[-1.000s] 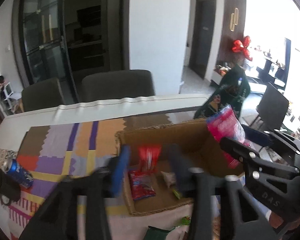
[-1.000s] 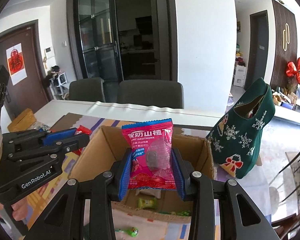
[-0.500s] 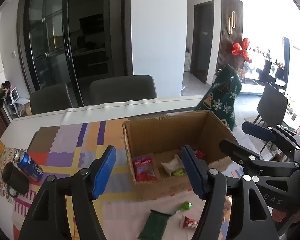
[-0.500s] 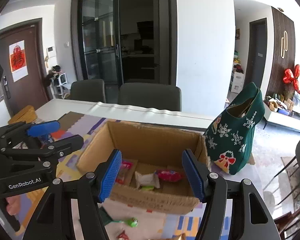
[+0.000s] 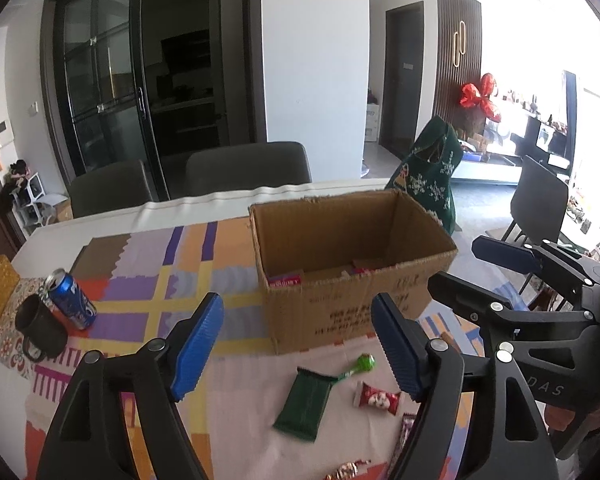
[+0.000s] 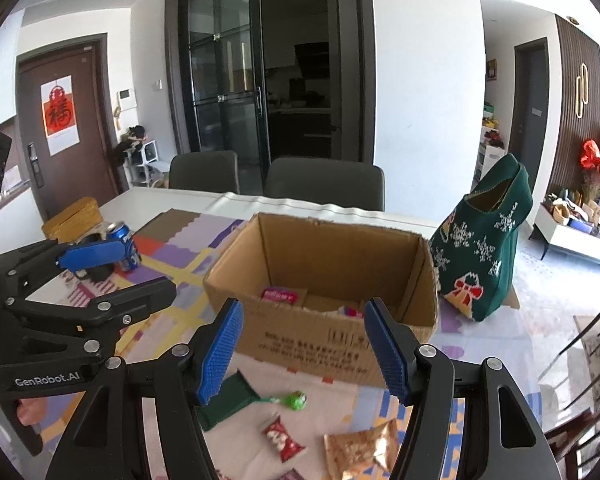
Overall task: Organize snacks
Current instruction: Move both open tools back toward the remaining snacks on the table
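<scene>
- Both jaws wide open, empty: left gripper (image 5: 298, 346), right gripper (image 6: 302, 348).
- Loose snacks on desk in front of box (image 6: 328, 340); some already inside.
- Next: lower onto red candy (image 6: 283, 438), close at its middle.

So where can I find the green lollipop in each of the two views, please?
Left wrist view: the green lollipop lies low and right of centre, on the cloth before the cardboard box, beside the dark green packet.
Right wrist view: the lollipop lies low at centre, between the blue pads.
Shared landmark: the cardboard box.
</scene>
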{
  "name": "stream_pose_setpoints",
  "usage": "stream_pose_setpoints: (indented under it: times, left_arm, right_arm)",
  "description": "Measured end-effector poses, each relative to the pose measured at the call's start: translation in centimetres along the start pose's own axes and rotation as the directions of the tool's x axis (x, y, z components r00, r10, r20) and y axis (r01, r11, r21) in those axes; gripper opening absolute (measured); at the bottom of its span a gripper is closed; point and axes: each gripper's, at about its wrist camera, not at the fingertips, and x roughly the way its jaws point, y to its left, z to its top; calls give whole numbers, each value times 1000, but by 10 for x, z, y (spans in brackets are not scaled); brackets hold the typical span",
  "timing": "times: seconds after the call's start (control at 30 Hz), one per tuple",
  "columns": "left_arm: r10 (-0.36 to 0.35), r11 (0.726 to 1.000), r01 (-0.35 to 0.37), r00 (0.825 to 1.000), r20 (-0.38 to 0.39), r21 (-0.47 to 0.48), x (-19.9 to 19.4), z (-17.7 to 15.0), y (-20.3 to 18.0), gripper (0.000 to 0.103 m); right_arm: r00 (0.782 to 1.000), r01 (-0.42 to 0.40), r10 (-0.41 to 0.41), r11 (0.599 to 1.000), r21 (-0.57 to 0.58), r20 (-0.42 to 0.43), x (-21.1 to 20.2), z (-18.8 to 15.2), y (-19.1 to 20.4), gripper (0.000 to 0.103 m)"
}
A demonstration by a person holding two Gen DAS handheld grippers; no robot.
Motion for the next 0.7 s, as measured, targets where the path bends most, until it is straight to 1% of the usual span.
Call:
stream_pose_setpoints:
  times: [0.3, 0.57, 0.7]
  left_arm:
    - [24, 1000, -23, 999, -35, 16, -3, -29, -2, 78]
    - [8, 999, -4, 994, -113, 38, 13, -59, -2, 78]
    - [-6, 998, 16, 986, -165, 59, 25, -77, -1, 78]
  right_arm:
    - [999, -12, 11, 1000, -13, -37, -3, -26, 9, 64]
    - [994, -16, 16, 1000, -4, -110, 8, -55, 11, 64]
    - [987, -17, 17, 1000, -3, -163, 17, -72, 13, 64]
